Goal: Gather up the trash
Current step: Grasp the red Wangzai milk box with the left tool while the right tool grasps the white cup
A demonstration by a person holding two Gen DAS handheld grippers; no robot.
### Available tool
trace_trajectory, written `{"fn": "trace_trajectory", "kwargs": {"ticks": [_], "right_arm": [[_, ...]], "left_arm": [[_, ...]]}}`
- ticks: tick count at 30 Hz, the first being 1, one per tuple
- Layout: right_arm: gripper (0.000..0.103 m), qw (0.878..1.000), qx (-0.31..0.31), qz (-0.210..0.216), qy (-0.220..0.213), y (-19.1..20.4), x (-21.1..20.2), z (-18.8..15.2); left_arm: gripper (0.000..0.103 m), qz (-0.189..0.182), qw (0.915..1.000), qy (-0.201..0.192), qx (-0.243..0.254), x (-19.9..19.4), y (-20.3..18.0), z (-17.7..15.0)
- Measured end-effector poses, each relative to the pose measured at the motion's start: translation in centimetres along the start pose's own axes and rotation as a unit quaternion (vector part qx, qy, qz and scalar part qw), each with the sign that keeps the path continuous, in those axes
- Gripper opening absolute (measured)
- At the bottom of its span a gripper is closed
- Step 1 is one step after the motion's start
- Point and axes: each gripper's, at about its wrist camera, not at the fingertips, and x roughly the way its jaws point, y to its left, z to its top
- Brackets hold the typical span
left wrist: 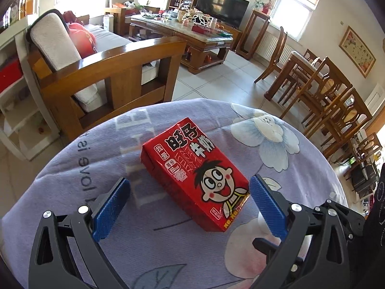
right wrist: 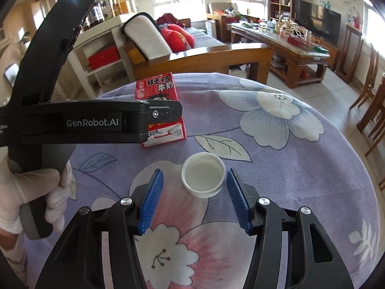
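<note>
A red milk carton (left wrist: 195,175) lies flat on the round table's purple flowered cloth (left wrist: 72,192). My left gripper (left wrist: 190,181) is open and straddles the carton's near end. Its right pad (left wrist: 267,204) is close to the carton's corner and its left pad (left wrist: 112,207) stands well clear. A white bottle cap (right wrist: 203,178), open side up, sits between the fingers of my right gripper (right wrist: 194,173), which is open. The right pad (right wrist: 237,200) is almost at the cap's rim and the left pad (right wrist: 151,200) leaves a gap. The carton (right wrist: 156,89) lies beyond, partly hidden by the left tool's black body (right wrist: 96,122).
A white-gloved hand (right wrist: 28,192) holds the left tool at the table's left side. A wooden sofa (left wrist: 108,72) stands just behind the table, dining chairs (left wrist: 324,96) to the right, and a cluttered coffee table (left wrist: 192,33) further back.
</note>
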Motion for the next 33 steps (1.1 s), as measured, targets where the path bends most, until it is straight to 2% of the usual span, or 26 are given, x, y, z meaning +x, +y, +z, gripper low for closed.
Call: {"fn": "trace_trajectory", "kwargs": {"ticks": [3,4,8,10,13,19,24,26,28,33], "right_arm": [[0.039,1.000,-0.005,-0.007,0.000,0.4,0.3,-0.1],[0.037,1.000,-0.004,-0.009,0.000,0.4,0.3,-0.1],[0.037,1.000,0.012,0.001,0.003,0.3,0.1,-0.4],[0.037,1.000,0.017,0.008,0.005,0.3,-0.3,-0.8],[0.037,0.999,0.025,0.021,0.003,0.5,-1.6,-1.8],[0.037,0.998,0.046,0.044,-0.015,1.0,-5.3,-4.1],[0.037,0.998,0.045,0.048,-0.024,1.7,-7.9,-5.8],[0.037,0.997,0.044,0.048,-0.028,2.0,-8.6,-6.5],[0.037,0.997,0.050,0.054,-0.031,2.1,-9.1,-7.0],[0.037,0.996,0.058,0.060,-0.039,2.1,-9.8,-7.4]], "left_arm": [[0.098,-0.004,0.9999,-0.004,0.011,-0.1,0.0,-0.1],[0.097,-0.004,0.9999,-0.006,0.013,-0.1,-0.1,-0.1],[0.083,-0.026,0.9994,-0.011,0.017,-0.4,0.2,0.0],[0.073,-0.039,0.9990,-0.012,0.020,-0.5,0.3,-0.1],[0.068,-0.046,0.9984,-0.013,0.031,-0.7,-0.1,-0.2],[0.061,-0.079,0.9966,-0.001,0.022,-0.7,0.9,-0.2],[0.062,-0.059,0.9982,0.003,0.008,-0.7,1.3,0.4],[0.064,-0.038,0.9991,0.005,0.016,-0.7,0.5,0.6],[0.089,-0.008,0.9996,0.011,0.025,-0.2,-0.7,0.9],[0.091,0.030,0.9987,0.009,0.041,1.6,-2.0,1.6]]}}
